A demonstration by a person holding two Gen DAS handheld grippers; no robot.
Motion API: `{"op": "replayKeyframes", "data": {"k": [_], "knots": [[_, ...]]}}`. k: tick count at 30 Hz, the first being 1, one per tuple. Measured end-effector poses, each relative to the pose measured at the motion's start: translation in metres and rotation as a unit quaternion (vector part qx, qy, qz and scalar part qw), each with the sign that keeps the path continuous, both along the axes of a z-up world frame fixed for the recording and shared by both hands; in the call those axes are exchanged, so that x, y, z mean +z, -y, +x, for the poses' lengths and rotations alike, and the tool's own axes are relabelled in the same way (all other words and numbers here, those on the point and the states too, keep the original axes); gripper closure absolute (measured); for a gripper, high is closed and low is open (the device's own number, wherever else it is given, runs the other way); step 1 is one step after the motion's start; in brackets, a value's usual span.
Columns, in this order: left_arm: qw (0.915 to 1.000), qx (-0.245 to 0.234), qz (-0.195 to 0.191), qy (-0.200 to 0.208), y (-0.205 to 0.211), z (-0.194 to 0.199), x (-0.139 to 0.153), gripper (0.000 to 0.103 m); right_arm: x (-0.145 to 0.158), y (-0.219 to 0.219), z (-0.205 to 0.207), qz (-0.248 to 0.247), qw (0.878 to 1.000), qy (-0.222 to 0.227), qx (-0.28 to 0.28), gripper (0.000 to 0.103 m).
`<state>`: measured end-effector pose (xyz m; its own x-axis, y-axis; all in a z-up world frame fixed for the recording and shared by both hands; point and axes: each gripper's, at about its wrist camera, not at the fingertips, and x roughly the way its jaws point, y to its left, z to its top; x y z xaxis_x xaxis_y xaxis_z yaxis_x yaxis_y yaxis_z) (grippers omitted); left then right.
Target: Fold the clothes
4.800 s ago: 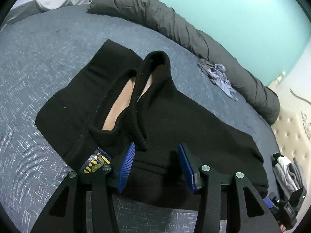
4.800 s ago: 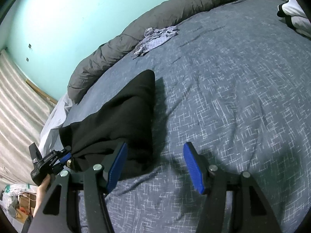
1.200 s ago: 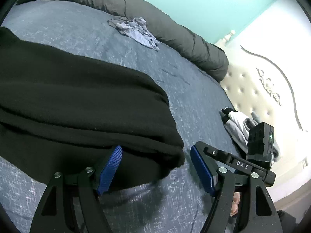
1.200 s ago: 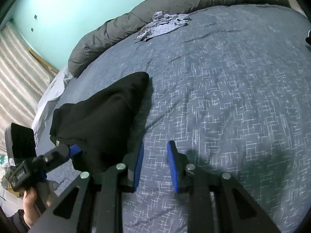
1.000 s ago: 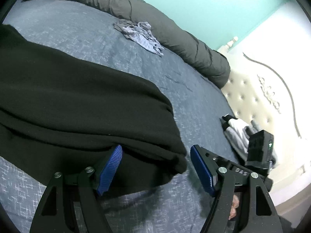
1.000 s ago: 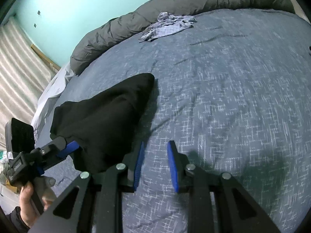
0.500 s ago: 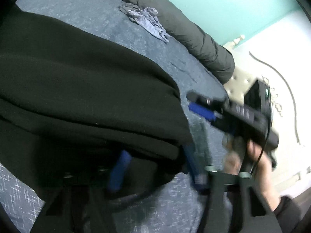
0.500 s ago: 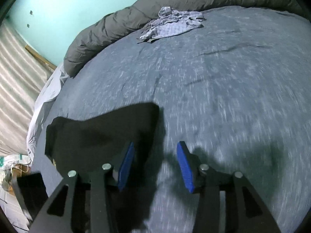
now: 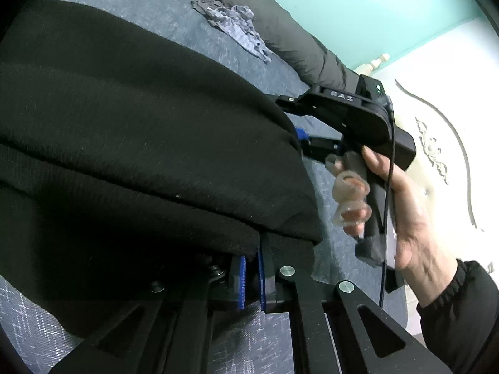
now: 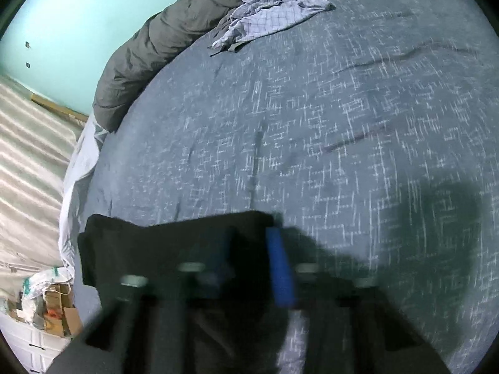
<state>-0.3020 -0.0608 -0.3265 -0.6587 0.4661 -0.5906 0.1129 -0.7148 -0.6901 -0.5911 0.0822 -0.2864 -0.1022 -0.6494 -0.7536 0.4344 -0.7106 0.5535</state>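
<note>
A black garment [image 9: 140,124] lies folded on the blue bed cover [image 10: 343,124] and fills most of the left wrist view. At its near edge my left gripper [image 9: 251,280] is shut on the fabric, pads almost touching. The right wrist view is blurred. There the garment's corner [image 10: 149,249] sits between the pads of my right gripper [image 10: 249,265], which look closed on it. From the left wrist view, a hand [image 9: 405,205] holds that right gripper, whose blue pad [image 9: 300,133] touches the garment's far right corner.
A crumpled checked cloth [image 10: 274,12] lies at the far side of the bed, against a rolled grey duvet [image 10: 156,40]. A white tufted headboard [image 9: 436,155] stands to the right. Bags and boxes [image 10: 53,305] sit on the floor at the left.
Both grippers moved in on the garment's right end. The left closed from wide open onto the near edge; the right swung onto the far corner and narrowed around it.
</note>
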Motion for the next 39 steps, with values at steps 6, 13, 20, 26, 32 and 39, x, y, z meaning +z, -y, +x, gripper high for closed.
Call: {"op": "replayKeyframes", "data": {"k": [6,13,20,26,32,39], "knots": [[0.9999,-0.006,-0.008,0.005,-0.001,-0.002,-0.005,0.098,0.008,0.011,-0.001,0.018,0.999,-0.044,0.004,0.098],[0.9999,-0.005,-0.009,0.01,-0.005,-0.005,-0.009,0.098,0.011,0.022,-0.008,0.043,0.996,-0.077,-0.011,0.101],[1.0,0.006,-0.005,-0.003,-0.003,0.005,-0.001,0.097,0.015,0.016,-0.004,0.031,0.995,-0.092,0.012,0.1],[0.9994,0.011,-0.029,-0.015,-0.009,0.016,0.017,0.093,0.01,-0.014,0.004,0.007,0.999,-0.05,0.01,0.089],[0.9977,0.027,-0.059,-0.016,-0.017,0.043,0.025,0.086,0.007,-0.026,0.013,-0.014,0.999,-0.03,-0.002,0.06],[0.9967,0.022,-0.064,-0.045,-0.027,0.039,0.042,0.085,0.011,-0.045,0.028,-0.027,0.999,-0.03,-0.007,0.06]]}}
